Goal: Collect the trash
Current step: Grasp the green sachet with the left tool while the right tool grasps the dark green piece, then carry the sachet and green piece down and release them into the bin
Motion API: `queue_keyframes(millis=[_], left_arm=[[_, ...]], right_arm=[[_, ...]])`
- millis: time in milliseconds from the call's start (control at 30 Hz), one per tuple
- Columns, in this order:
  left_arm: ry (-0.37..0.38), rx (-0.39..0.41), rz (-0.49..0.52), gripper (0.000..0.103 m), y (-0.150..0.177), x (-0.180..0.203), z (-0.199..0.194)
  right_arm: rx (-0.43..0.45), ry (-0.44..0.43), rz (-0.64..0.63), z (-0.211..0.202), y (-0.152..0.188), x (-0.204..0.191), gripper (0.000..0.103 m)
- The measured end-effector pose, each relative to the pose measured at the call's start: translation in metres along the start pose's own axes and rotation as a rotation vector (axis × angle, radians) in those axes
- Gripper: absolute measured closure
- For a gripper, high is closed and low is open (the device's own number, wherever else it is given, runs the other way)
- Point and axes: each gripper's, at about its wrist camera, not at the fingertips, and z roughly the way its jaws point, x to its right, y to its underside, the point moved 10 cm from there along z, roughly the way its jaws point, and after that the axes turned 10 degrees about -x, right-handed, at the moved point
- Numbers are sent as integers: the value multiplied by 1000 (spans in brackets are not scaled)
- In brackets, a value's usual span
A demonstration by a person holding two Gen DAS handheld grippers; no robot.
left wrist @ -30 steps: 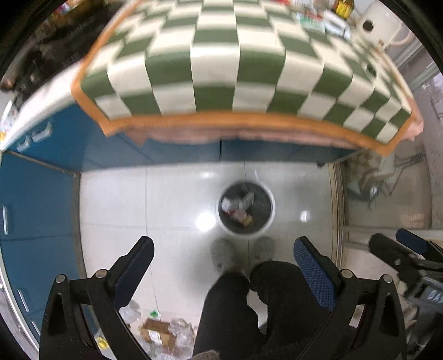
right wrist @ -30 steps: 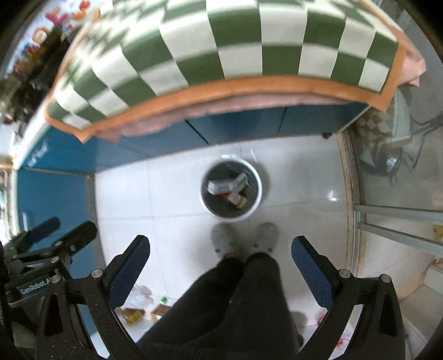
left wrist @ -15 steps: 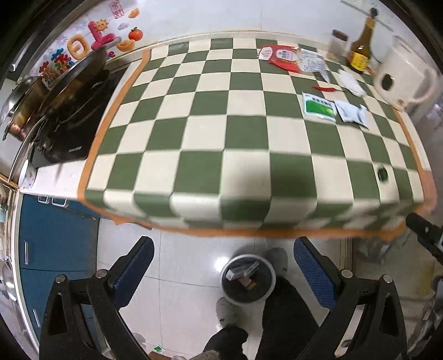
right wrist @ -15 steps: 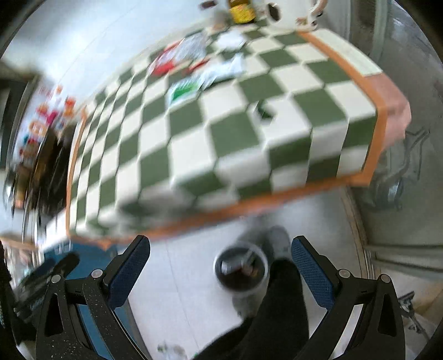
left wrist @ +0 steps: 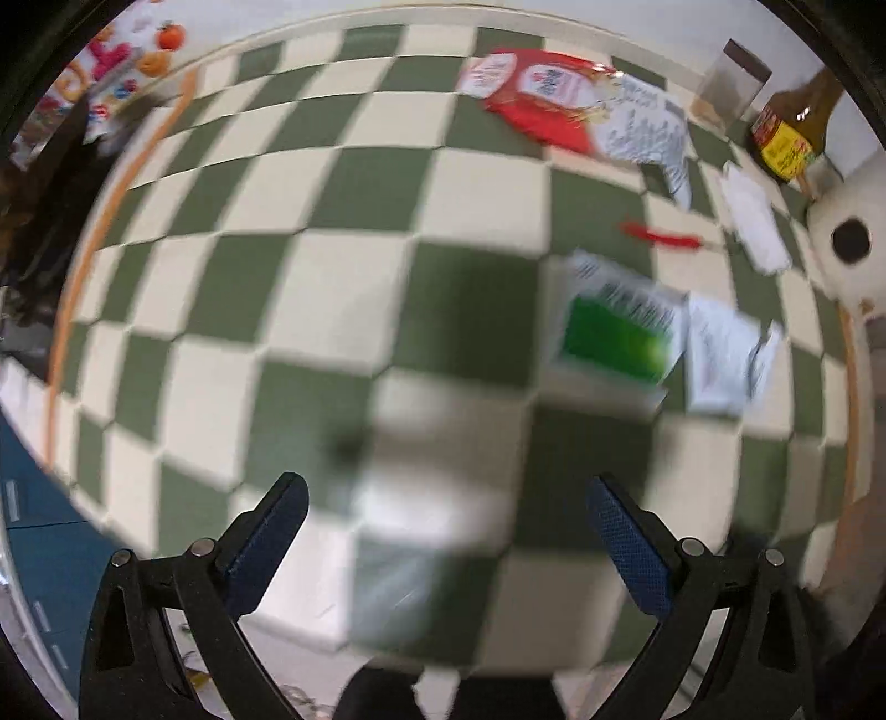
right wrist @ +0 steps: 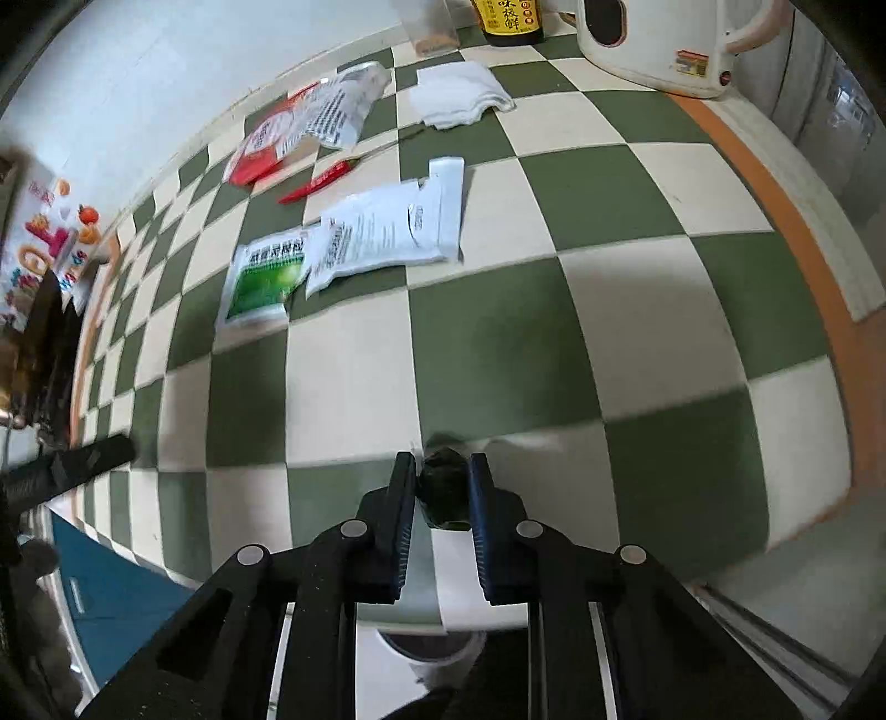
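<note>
My right gripper (right wrist: 442, 471) is shut on a small dark green crumpled piece of trash (right wrist: 443, 487) near the front edge of the checkered counter (right wrist: 609, 343). My left gripper (left wrist: 443, 509) is open and empty above the counter (left wrist: 332, 299); its view is blurred. Further back on the counter lie a green-and-white packet (right wrist: 266, 279) (left wrist: 614, 332), a white packet (right wrist: 387, 227) (left wrist: 720, 354), a red packet (right wrist: 266, 147) (left wrist: 531, 94), a red chili (right wrist: 321, 180) (left wrist: 662, 238) and a folded white cloth (right wrist: 459, 94) (left wrist: 756, 227). The rim of a trash bin (right wrist: 432, 656) shows on the floor below my right gripper.
A white kettle (right wrist: 659, 44) (left wrist: 853, 243) and a brown sauce bottle (right wrist: 506, 22) (left wrist: 792, 133) stand at the back right. A clear jar (left wrist: 725, 83) stands beside the bottle. A dark stove (right wrist: 39, 343) is at the left. Blue cabinets (right wrist: 111, 576) are below the counter.
Both grippers have risen from over the floor bin to the counter top. My right gripper has gone from open to shut on the dark green trash. My left gripper stays open.
</note>
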Motion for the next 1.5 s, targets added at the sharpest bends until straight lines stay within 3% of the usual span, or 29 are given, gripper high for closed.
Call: queue_keyframes(millis=[67, 200, 300, 333, 367, 400, 433, 667, 933, 1100, 1300, 1500], left_arm=[[49, -20, 10, 1, -20, 19, 10], [89, -57, 52, 24, -48, 51, 30], [2, -21, 123, 35, -57, 65, 33], [-26, -20, 136, 44, -56, 66, 33], [-26, -3, 159, 61, -55, 71, 30], [-34, 3, 181, 72, -54, 74, 28], [-38, 1, 197, 97, -51, 77, 26], [-83, 42, 199, 100, -31, 71, 8], [-183, 241, 165, 100, 2, 41, -65], [-196, 357, 148, 100, 13, 9, -102], [-156, 460, 157, 100, 52, -15, -144], [-88, 538, 170, 100, 113, -52, -176]], right_arm=[[5, -8, 2, -1, -13, 5, 84], [10, -17, 36, -8, -38, 24, 84], [12, -10, 64, -14, -53, 45, 84], [10, -9, 73, -15, -58, 50, 84], [11, -8, 80, -15, -60, 55, 84], [12, -6, 90, -15, -63, 60, 84], [11, -6, 97, -14, -64, 63, 84], [4, -24, 104, -10, -63, 64, 84], [58, -46, 67, -34, -62, 46, 84], [114, -48, 28, -60, -53, 23, 84], [202, -47, -28, -101, -23, -17, 84], [300, -38, -67, -148, 38, -64, 84]])
